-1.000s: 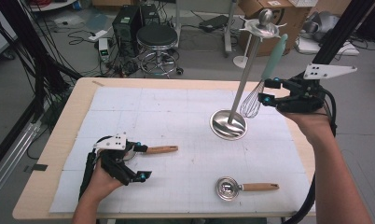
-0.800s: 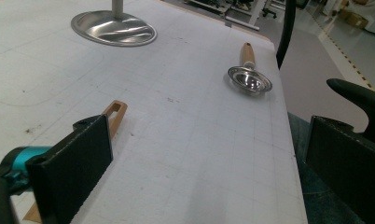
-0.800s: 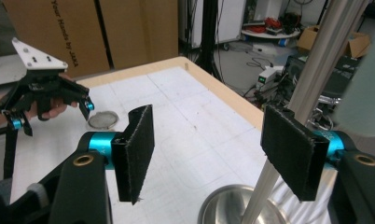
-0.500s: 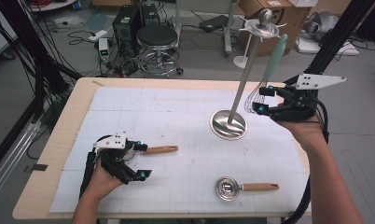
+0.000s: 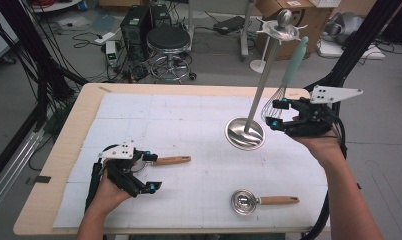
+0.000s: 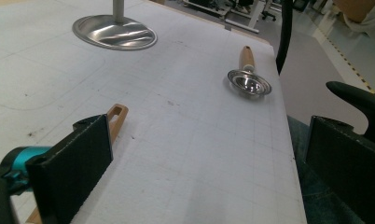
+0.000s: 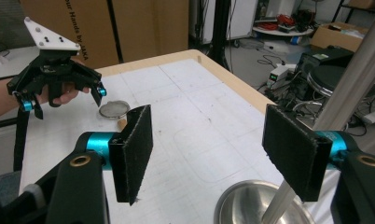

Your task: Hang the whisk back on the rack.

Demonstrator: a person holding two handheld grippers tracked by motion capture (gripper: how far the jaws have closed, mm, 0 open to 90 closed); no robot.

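On my desk (image 5: 64, 150): one steel stand (image 5: 245, 132), one whisk (image 5: 275, 105) hanging from it, two wooden-handled strainers (image 5: 244, 202). Right gripper (image 5: 274, 114) fingers gape empty beside the whisk; left gripper (image 5: 150, 171) fingers gape empty.

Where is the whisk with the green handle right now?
In the high view the whisk hangs from the metal stand at the table's far right, just beside the open right gripper.
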